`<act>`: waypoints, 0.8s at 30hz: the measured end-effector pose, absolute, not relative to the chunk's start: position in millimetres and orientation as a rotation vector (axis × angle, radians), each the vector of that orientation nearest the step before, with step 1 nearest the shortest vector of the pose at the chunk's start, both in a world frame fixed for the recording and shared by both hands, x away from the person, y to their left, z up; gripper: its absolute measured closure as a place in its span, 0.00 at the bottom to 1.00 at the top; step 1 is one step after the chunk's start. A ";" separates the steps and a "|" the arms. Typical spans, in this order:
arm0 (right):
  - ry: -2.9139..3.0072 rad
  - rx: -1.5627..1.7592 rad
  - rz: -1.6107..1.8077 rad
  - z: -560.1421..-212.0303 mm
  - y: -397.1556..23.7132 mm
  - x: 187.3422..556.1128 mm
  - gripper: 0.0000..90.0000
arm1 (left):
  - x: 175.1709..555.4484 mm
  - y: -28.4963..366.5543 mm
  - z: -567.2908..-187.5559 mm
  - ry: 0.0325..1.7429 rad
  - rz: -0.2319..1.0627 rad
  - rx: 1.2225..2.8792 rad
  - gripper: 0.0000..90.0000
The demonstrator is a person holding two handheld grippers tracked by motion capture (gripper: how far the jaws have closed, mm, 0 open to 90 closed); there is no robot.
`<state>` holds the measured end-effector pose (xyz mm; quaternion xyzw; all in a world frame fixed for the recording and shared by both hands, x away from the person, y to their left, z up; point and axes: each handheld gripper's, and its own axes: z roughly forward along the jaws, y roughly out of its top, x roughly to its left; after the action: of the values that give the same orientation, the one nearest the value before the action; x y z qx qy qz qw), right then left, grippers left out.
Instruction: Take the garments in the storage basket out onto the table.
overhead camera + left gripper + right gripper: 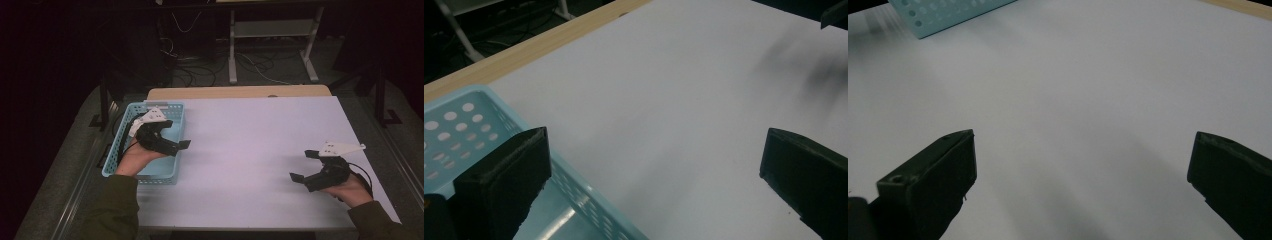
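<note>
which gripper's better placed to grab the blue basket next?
Left, probably. The left gripper hangs open over the blue basket, one jaw above its near wall in the left gripper view. The right gripper, also open, is across the white table.

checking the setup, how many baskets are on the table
1. The light blue basket sits at the table's left edge, with the left gripper over its right wall. The right gripper is far from it.
</note>
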<state>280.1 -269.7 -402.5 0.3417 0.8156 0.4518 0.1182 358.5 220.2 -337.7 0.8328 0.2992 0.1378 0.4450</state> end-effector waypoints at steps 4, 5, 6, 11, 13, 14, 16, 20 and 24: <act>2.387 1.001 1.319 -402.6 -269.5 280.0 0.00 | 361.0 222.0 -336.7 0.751 0.349 2.065 0.00; 2.386 1.000 1.319 -402.5 -269.5 279.9 0.00 | 362.0 222.6 -336.2 0.752 0.351 2.066 0.00; 2.385 1.000 1.320 -402.4 -269.5 279.9 0.00 | 362.7 223.2 -335.6 0.754 0.354 2.069 0.00; 2.385 1.001 1.318 -402.5 -269.4 280.1 0.00 | 365.7 225.7 -334.7 0.764 0.360 2.072 0.00; 2.386 1.001 1.317 -402.5 -269.4 280.0 0.00 | 367.4 227.1 -334.3 0.769 0.365 2.080 0.00; 2.385 1.001 1.320 -402.5 -269.4 280.2 0.00 | 368.1 227.7 -334.1 0.769 0.368 2.086 0.00; 2.385 1.001 1.320 -402.5 -269.5 280.2 0.00 | 370.0 229.2 -334.0 0.775 0.370 2.085 0.00; 2.386 1.002 1.319 -402.6 -269.4 280.2 0.00 | 373.4 232.7 -333.2 0.789 0.379 2.090 0.00; 2.385 1.003 1.319 -402.6 -269.6 280.4 0.00 | 376.8 236.4 -332.2 0.805 0.393 2.092 0.00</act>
<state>280.4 -269.6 -402.6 0.3429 0.8155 0.4509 0.1186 376.8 236.4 -332.2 0.8344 0.3213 0.1567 0.4196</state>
